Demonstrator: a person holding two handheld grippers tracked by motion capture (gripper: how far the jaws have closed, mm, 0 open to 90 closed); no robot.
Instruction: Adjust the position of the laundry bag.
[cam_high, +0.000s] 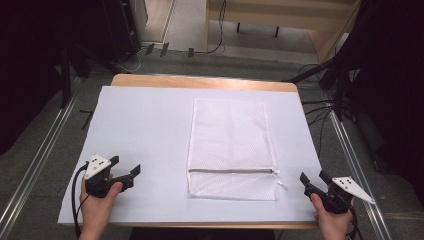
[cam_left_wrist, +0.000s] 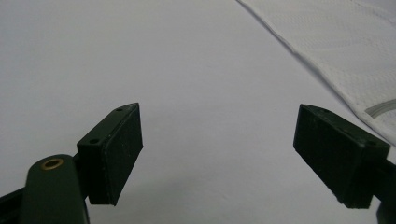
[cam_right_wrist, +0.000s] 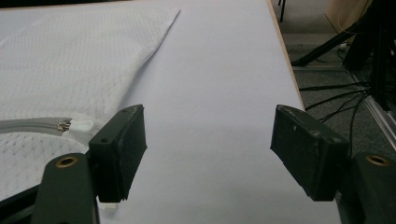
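A white mesh laundry bag (cam_high: 231, 146) lies flat in the middle of the white sheet, with a grey zipper (cam_high: 231, 171) running across its near end. The zipper's white pull (cam_high: 281, 184) sits at the bag's near right corner. My left gripper (cam_high: 125, 168) rests at the near left of the table, open, well left of the bag. In the left gripper view its jaws stand wide apart over bare sheet, the bag's edge (cam_left_wrist: 336, 60) at the upper right. My right gripper (cam_high: 314, 177) is open at the near right, just right of the pull (cam_right_wrist: 79, 125).
The white sheet (cam_high: 145, 125) covers most of a wooden table (cam_high: 200, 81). Metal rails run along both sides of the floor. Cables and stand legs (cam_high: 325, 107) crowd the floor to the right, and a wooden bench stands at the back.
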